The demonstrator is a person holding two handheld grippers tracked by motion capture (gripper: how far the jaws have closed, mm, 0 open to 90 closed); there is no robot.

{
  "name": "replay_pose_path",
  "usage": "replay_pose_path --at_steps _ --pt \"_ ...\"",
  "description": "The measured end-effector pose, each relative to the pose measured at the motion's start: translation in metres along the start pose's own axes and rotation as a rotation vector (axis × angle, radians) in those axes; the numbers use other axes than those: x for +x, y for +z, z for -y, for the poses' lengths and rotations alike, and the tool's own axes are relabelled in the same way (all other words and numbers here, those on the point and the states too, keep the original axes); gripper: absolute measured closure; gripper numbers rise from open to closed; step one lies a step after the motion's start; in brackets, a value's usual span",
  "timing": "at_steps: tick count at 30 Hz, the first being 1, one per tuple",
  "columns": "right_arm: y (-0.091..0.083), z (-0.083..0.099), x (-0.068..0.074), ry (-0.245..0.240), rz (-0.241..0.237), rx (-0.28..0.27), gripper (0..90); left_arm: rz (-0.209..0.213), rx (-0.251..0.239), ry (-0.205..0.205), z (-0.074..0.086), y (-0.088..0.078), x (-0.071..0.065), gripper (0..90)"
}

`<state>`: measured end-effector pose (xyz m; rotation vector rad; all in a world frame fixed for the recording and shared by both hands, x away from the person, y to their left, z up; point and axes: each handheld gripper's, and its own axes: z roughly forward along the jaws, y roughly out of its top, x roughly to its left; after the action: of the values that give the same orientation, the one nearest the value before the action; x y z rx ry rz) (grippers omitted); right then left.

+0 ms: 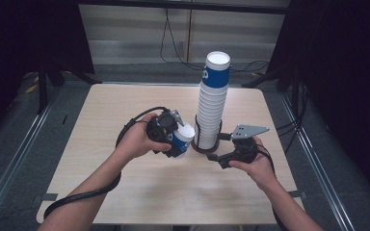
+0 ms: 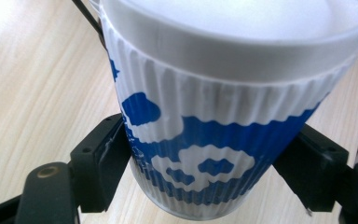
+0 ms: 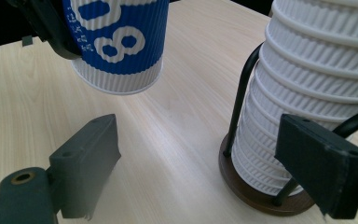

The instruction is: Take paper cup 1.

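The left gripper (image 1: 175, 142) clamps a blue-and-white ribbed paper cup (image 1: 183, 138) between its black jaws, one pressed on each side of the cup's lower wall; the cup is tilted and lifted clear of the wooden table (image 1: 125, 110), just left of the cup stack (image 1: 212, 106). The right gripper (image 3: 200, 177) stands wide with nothing between its jaws, low over the table; its far jaw sits close beside the stack, which rests in a black wire holder (image 3: 242, 93) on a round brown base (image 3: 256, 198).
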<state>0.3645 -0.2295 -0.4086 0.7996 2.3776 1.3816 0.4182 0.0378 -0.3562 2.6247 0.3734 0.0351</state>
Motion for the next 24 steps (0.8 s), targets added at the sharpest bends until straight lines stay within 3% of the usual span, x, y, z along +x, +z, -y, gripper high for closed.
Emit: replay_pose_path --at_steps 10,24 --pt "-0.001 0.001 -0.001 -0.006 -0.014 0.004 12.9 0.018 0.083 0.042 -0.008 0.006 -0.002 22.9" --pt "0.002 0.001 0.003 -0.043 -0.080 0.032 13.5 0.035 0.202 0.095 -0.017 0.023 -0.010 22.9"
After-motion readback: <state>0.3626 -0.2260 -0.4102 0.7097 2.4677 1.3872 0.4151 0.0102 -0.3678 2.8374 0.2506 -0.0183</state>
